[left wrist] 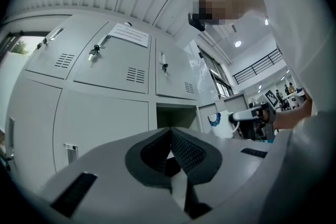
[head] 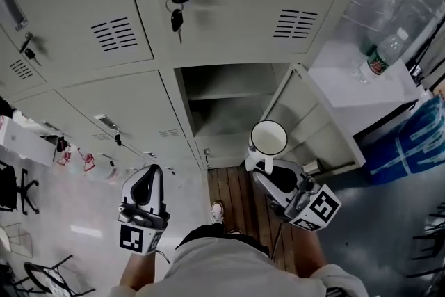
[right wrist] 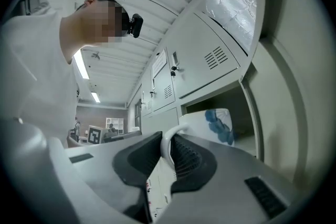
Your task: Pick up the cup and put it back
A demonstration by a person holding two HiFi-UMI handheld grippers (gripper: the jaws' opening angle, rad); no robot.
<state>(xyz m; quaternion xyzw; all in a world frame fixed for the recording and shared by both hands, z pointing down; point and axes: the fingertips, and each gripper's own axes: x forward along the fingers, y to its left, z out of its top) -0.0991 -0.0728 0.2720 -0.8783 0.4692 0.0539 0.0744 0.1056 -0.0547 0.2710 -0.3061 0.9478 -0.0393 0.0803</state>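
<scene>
Centrally, a white cup with a blue pattern (head: 268, 138) is shown held in the air by the right gripper (head: 268, 167), just in front of the open grey metal locker compartment (head: 229, 115). In the right gripper view the ribbed black pads (right wrist: 188, 157) are seen clamped on the cup's thin looped handle (right wrist: 169, 139), so that the body projects clear beyond the jaw tips; from the head view the cup appears upright, its round mouth facing the camera. A handle grip of this kind is judged to leave the base free for setting down. The compartment's door (head: 306, 115) stands wide to the right, which leaves the path to the inner shelf (head: 222, 95) unobstructed. The left gripper (head: 147, 174) is held well apart from the cup, its jaws closed together on nothing, presumably so that it stays out of the way. The cup is judged to be lifted and not yet returned to a resting place.
</scene>
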